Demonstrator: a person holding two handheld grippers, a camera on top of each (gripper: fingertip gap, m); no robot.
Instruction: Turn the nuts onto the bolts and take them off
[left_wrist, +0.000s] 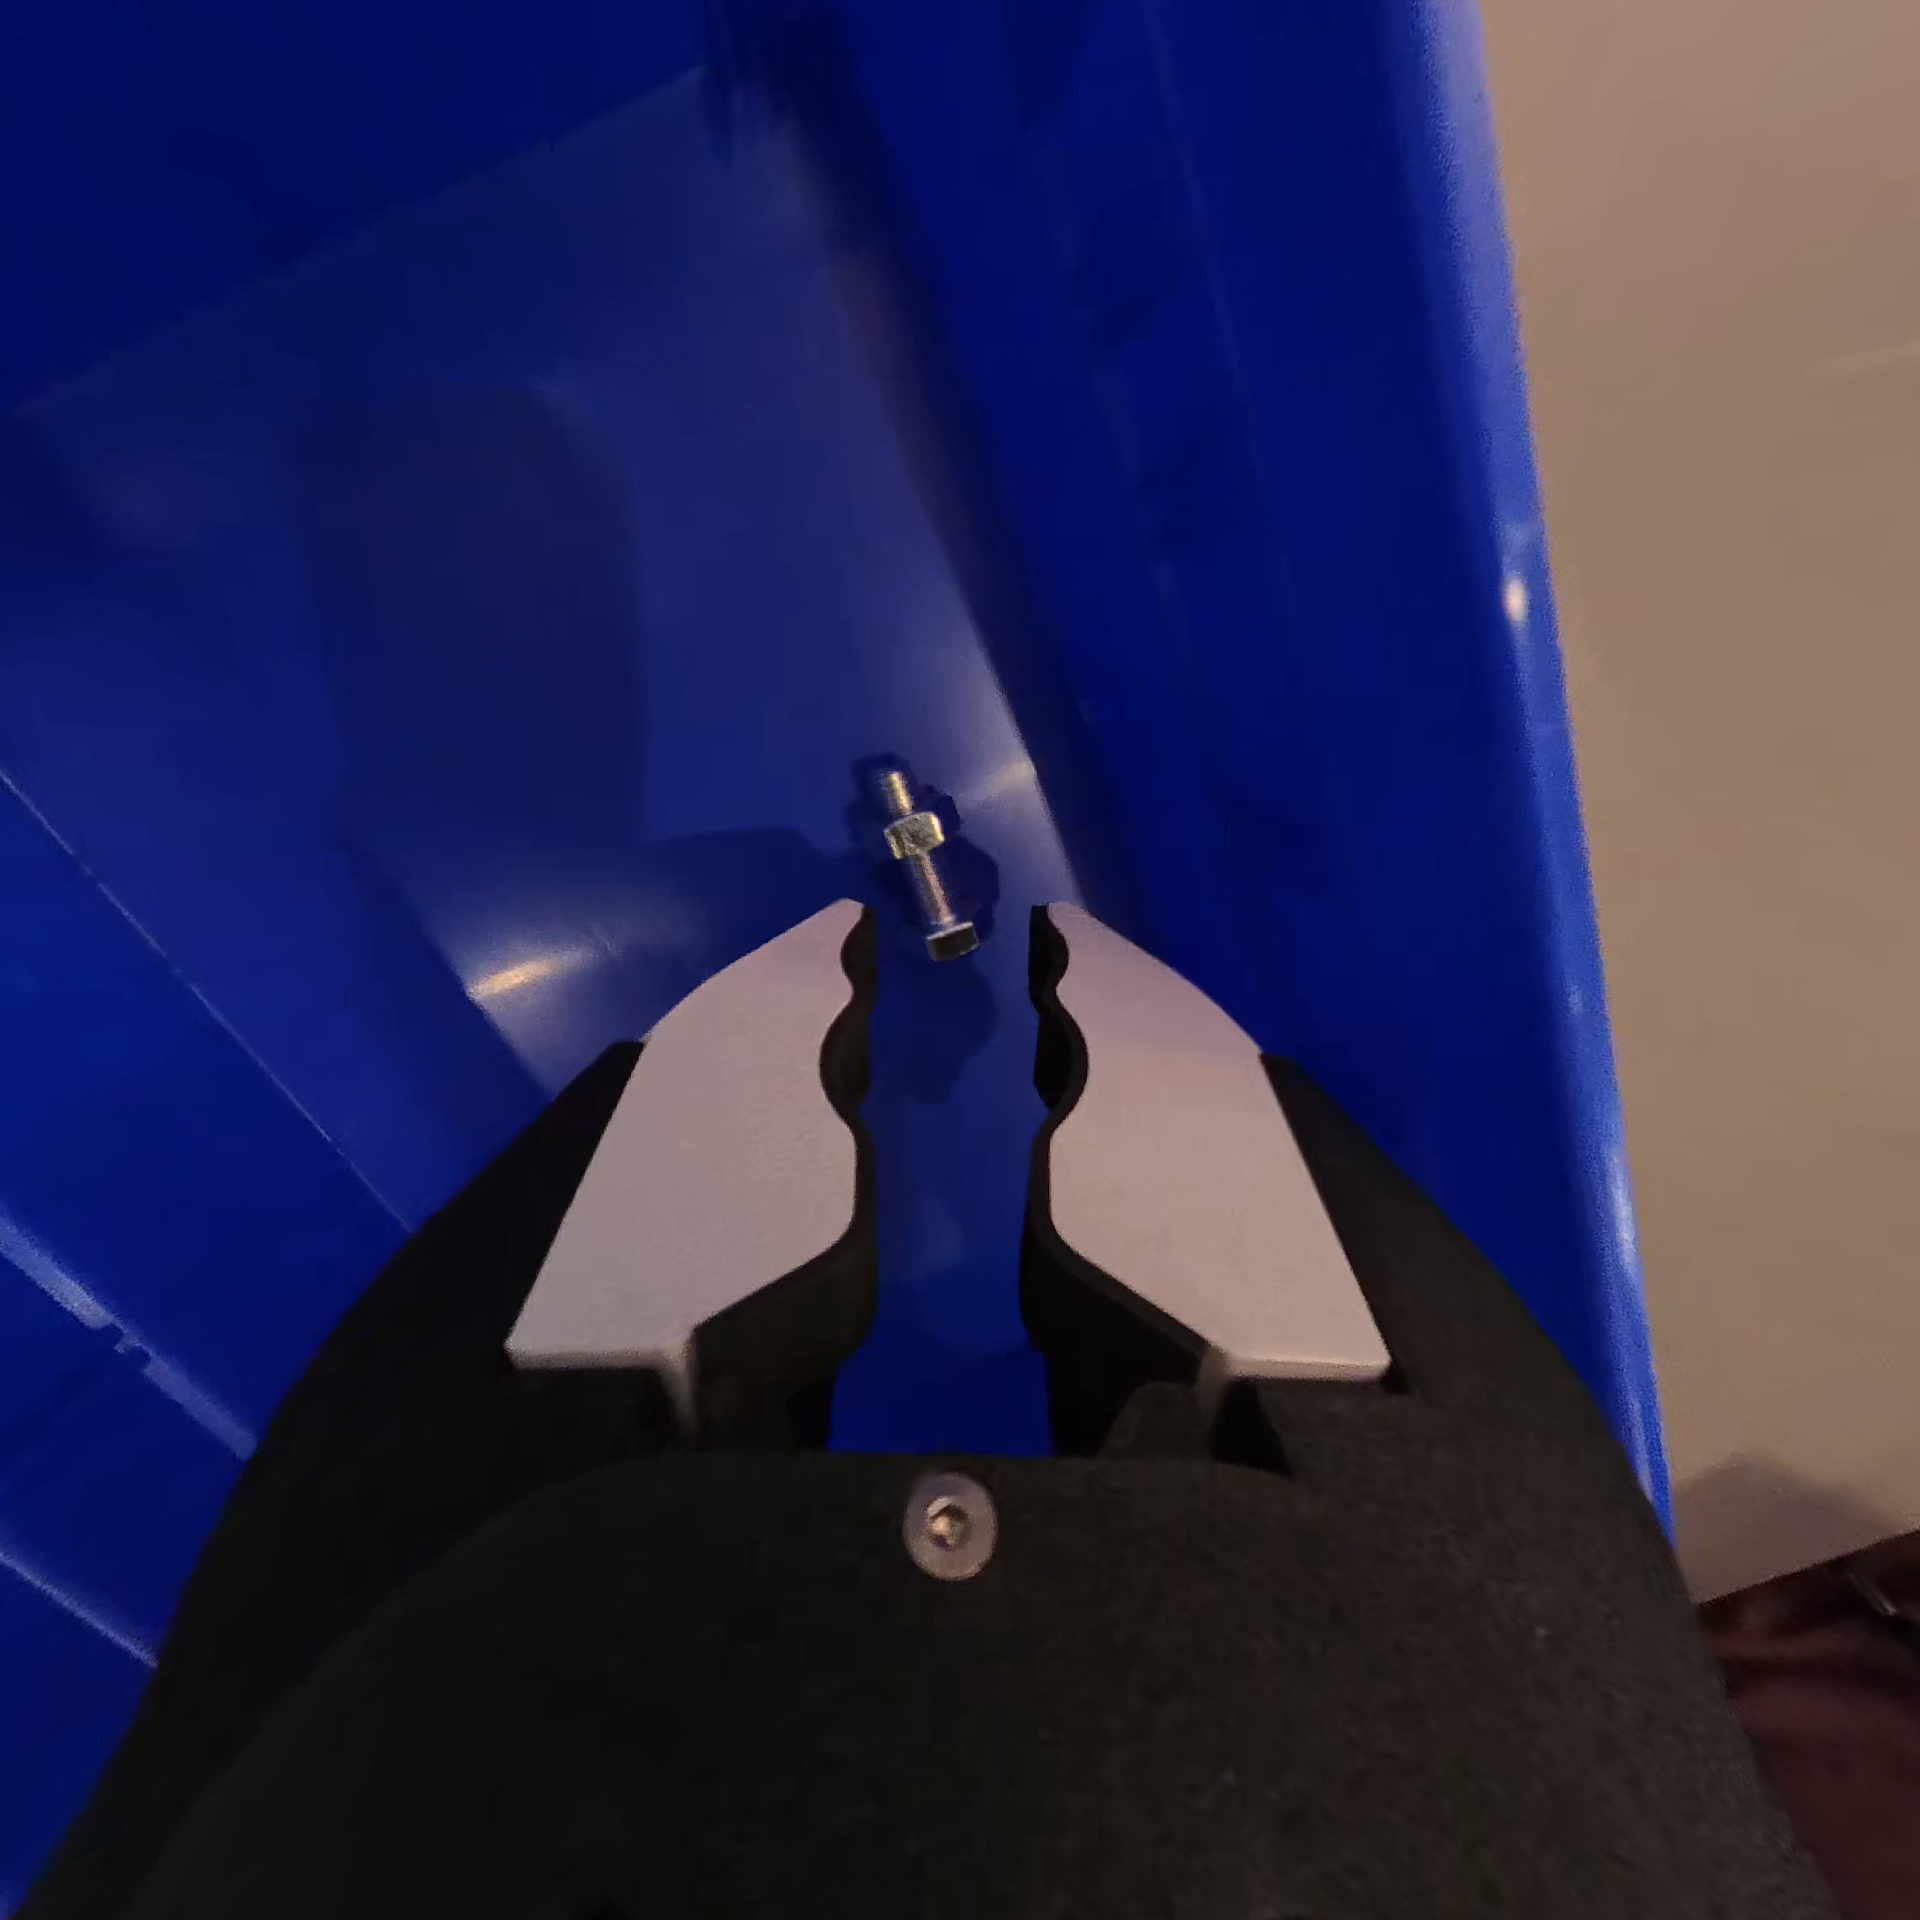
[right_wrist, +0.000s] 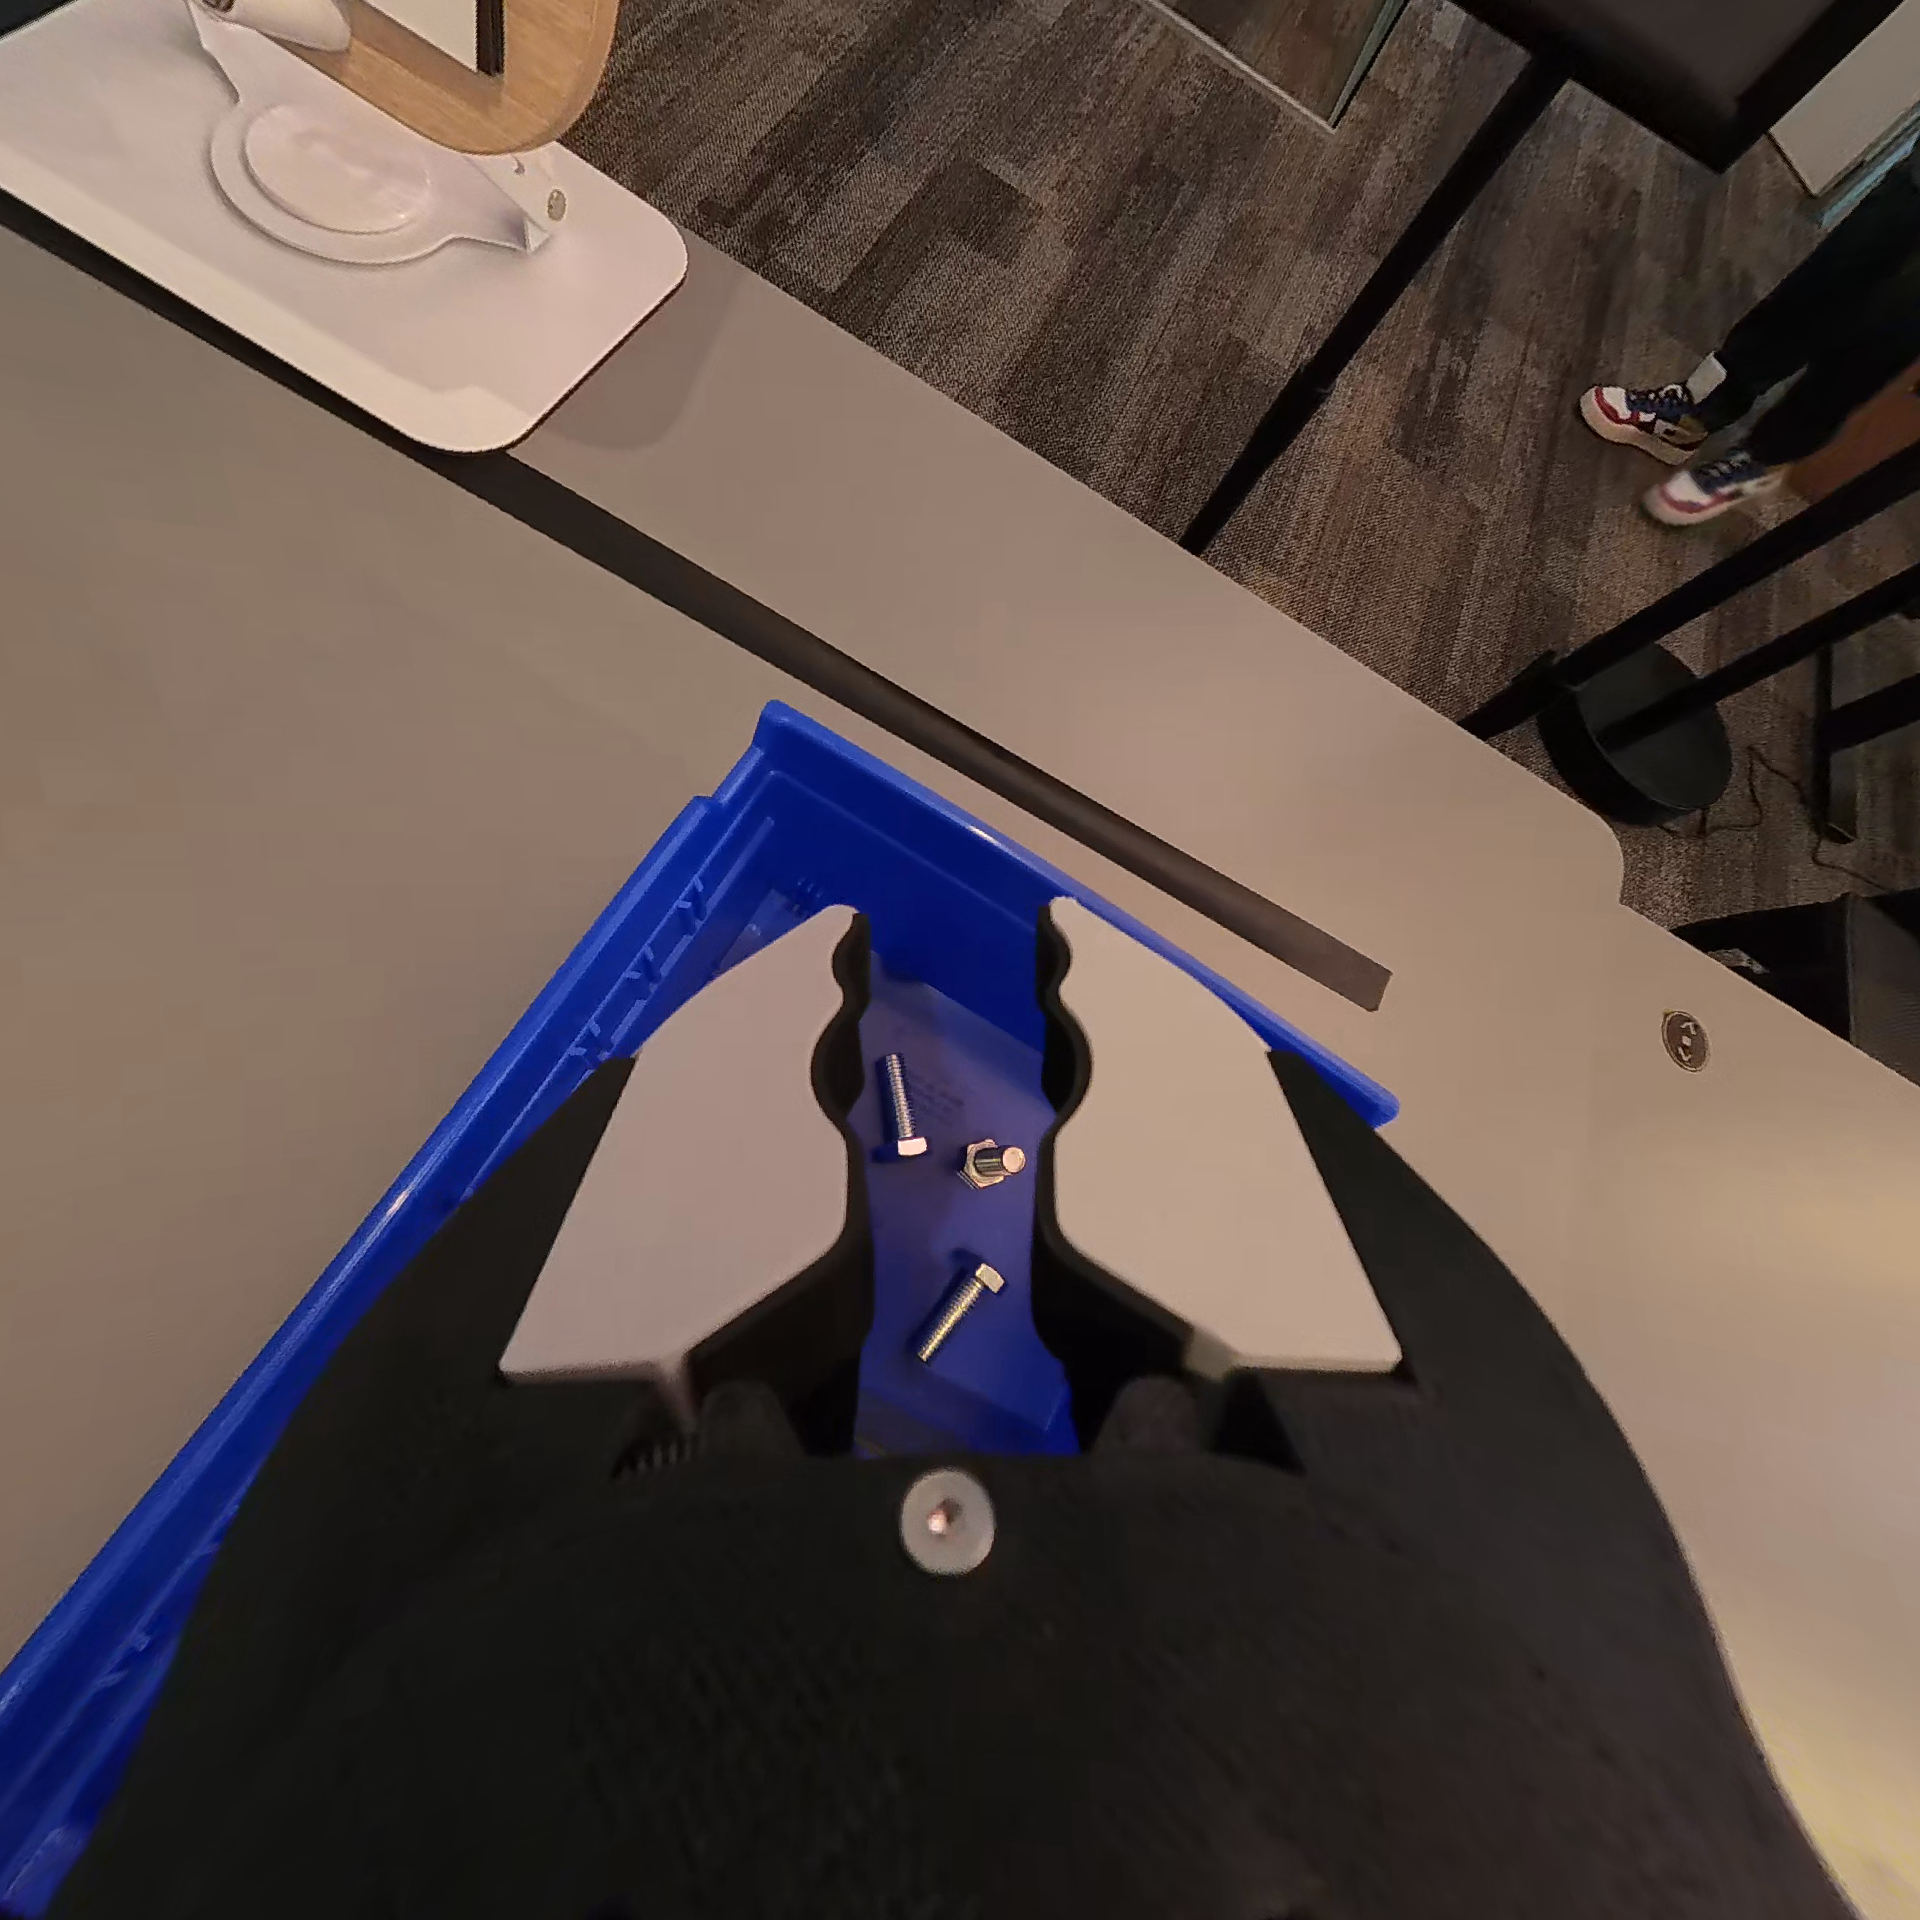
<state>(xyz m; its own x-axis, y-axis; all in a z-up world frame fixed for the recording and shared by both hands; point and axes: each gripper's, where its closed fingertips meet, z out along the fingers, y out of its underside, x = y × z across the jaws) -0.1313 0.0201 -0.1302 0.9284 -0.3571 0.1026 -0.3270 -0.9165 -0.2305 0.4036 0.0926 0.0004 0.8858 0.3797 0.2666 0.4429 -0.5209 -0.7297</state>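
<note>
In the left wrist view a silver bolt (left_wrist: 920, 873) with a nut (left_wrist: 912, 833) threaded on its shaft lies on the floor of a blue bin (left_wrist: 1247, 520). My left gripper (left_wrist: 948, 914) is open and empty, and the bolt's head sits just between its fingertips. In the right wrist view my right gripper (right_wrist: 948, 914) is open and empty above the blue bin (right_wrist: 623, 997). Between its fingers I see two bare bolts (right_wrist: 899, 1107) (right_wrist: 961, 1314) and a bolt with a nut on it (right_wrist: 992, 1162) on the bin floor.
The bin stands on a grey table (right_wrist: 312, 727) with a black strip (right_wrist: 935, 748) across it. A white base with a wooden-framed object (right_wrist: 416, 260) sits at the far left. Beyond the table edge are a person's shoes (right_wrist: 1652, 416) and a black round stand base (right_wrist: 1642, 748). My right fingertips sit around 55 centimetres from my left ones.
</note>
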